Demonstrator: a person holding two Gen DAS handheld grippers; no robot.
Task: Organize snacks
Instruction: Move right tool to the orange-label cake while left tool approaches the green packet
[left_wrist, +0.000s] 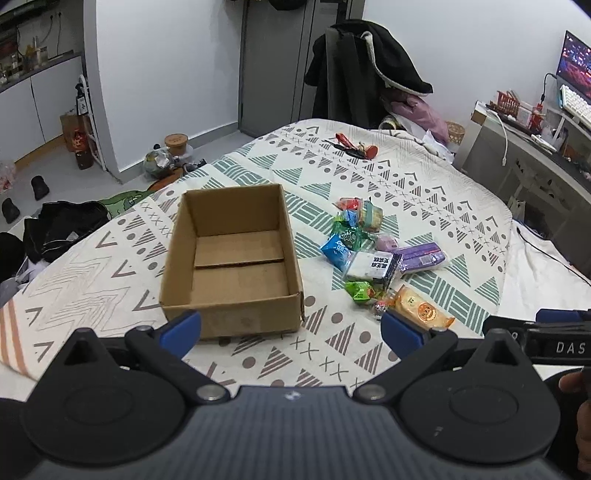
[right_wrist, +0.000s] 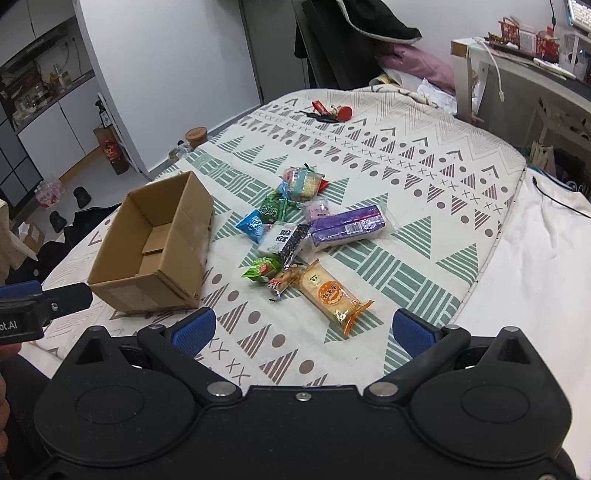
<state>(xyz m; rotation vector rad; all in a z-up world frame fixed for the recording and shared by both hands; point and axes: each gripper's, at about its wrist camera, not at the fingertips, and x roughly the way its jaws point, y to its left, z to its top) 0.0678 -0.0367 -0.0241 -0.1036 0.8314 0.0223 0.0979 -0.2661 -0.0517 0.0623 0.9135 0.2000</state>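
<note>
The right gripper (right_wrist: 301, 328) hangs low over the near edge of the bed (right_wrist: 424, 258), its jaws spread wide and holding nothing, blue pads (right_wrist: 195, 326) level and pointed out across the quilt. Straight ahead of it, just beyond the gap between the pads, lies the orange packet (right_wrist: 330, 293), the nearest of the snacks; its long axis runs on a diagonal, from far-left to near-right, so the jaws as they stand would meet it at a slant and, by my judgement, need a turn of the wrist to close across its narrow width. Beyond it the rest of the pile spreads away: a green packet (right_wrist: 260, 269), a black-and-white pack (right_wrist: 284, 240), a blue packet (right_wrist: 253, 223), a long purple pack (right_wrist: 347, 225) lying crosswise. The box (right_wrist: 177, 229), open and bare inside, stands to the left of the pile, near but apart from it. The left gripper (left_wrist: 291, 328) is likewise wide open and empty, held level at the bed's edge with the box directly in front of it and the snacks off to its right; the orange packet (left_wrist: 421, 306) sits just past its right pad. The right gripper faces the packet more squarely, so it seems the better placed for the first pick, with a short carry leftward to the box.
</note>
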